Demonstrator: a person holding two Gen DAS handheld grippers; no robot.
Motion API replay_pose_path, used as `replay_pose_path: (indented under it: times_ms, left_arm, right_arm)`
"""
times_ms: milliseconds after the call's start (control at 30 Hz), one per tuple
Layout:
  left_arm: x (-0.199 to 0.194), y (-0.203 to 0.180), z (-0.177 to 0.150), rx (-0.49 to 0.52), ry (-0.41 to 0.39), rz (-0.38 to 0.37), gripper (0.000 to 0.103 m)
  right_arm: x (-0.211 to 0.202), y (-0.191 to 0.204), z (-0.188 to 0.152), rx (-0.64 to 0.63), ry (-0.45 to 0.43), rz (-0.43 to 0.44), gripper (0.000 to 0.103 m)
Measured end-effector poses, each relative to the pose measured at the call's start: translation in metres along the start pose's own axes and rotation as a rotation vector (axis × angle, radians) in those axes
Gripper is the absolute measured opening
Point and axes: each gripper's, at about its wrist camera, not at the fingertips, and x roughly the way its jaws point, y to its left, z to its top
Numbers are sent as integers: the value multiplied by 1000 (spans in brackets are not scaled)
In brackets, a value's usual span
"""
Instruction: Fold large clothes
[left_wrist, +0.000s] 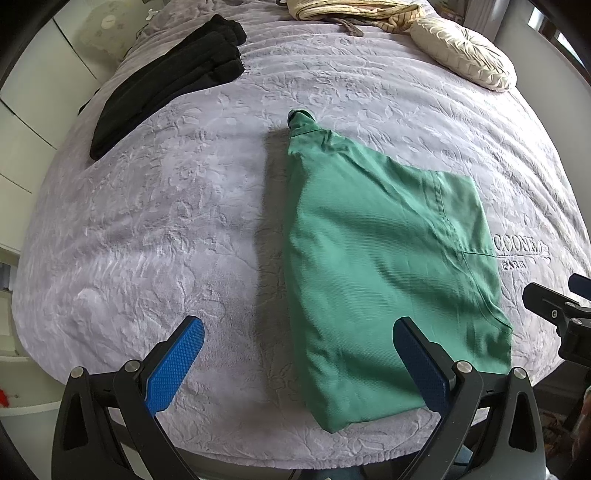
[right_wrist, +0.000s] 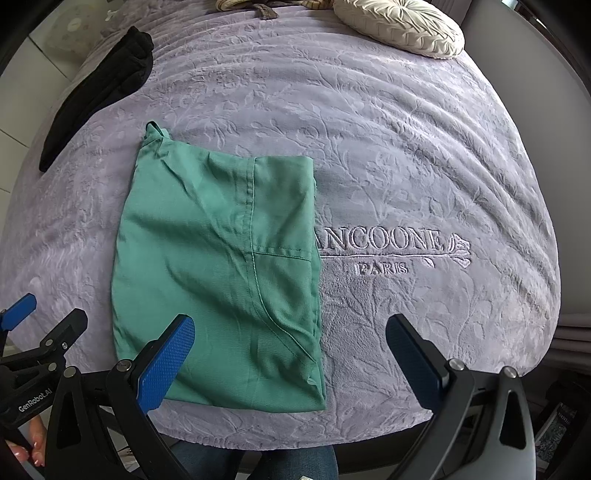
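Our tongs (right_wrist: 290, 356) have black frames, silver screws and blue textured pads (right_wrist: 166, 363); "GenRobot.AI" marks the left tongs (right_wrist: 31, 400).

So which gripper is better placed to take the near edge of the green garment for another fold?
Probably the left gripper: it is open, its right finger over that near edge. The right gripper mostly faces bare blanket.

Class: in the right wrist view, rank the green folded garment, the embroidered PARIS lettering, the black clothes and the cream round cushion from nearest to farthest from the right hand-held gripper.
1. Green folded garment: beside its left finger.
2. PARIS lettering: centre, further up the blanket.
3. Black clothes: far left.
4. Cream round cushion: top right.

Right hand-held gripper is open.
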Motion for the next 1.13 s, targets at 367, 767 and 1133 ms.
replay_pose_path:
  times_ms: [367,767,1133]
  left_arm:
    - [0,-2,0,-2,0,2,103]
    - [5,-1,3,-1,6,16,103]
    - [6,-5,5,14,-6,21,103]
  right_arm:
    - [2,0,0,2,3,2,103]
    - [7,-1,0,-3,14,10,103]
    - [13,-6,3,-13,30,22,103]
